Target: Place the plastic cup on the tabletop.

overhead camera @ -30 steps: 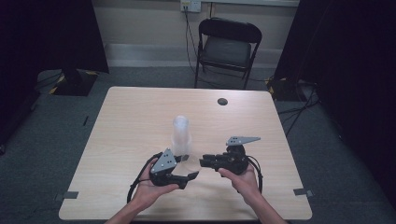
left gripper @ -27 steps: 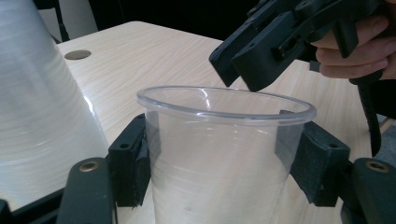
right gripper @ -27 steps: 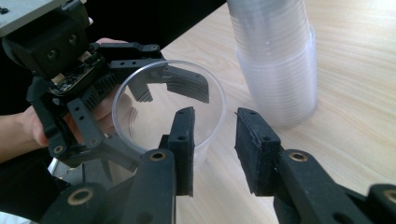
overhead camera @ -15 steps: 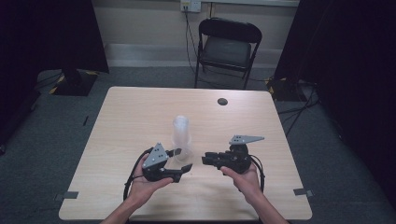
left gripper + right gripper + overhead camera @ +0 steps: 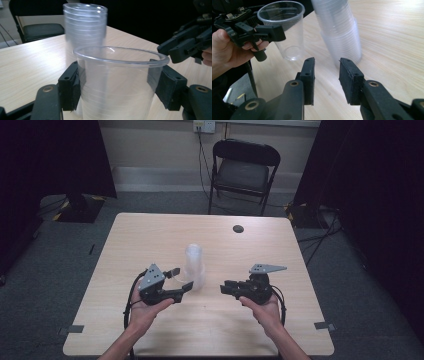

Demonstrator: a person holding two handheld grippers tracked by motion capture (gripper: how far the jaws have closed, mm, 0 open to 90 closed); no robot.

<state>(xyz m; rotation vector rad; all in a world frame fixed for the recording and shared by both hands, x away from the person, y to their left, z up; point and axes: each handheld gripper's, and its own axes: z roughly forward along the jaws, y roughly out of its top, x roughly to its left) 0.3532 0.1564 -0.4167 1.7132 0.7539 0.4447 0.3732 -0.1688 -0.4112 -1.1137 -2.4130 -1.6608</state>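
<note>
Clear plastic cup (image 5: 117, 82) is sitting clamped between the left gripper's (image 5: 176, 279) pads, lifted just beside the cup stack (image 5: 194, 265) standing mid-desk (image 5: 300, 265). Right gripper (image 5: 325, 75) is hovering with narrow, empty jaws that have just been widening. No readable writing is showing.

wooden table (image 5: 150, 235) bears cup stack (image 5: 194, 265), dark disc (image 5: 238, 228).

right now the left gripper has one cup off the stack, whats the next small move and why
Probably carry the single cup sideways, clear of the stack, and set it upright on bare table. The left gripper clamps it just beside the stack, while the right gripper is empty.
</note>
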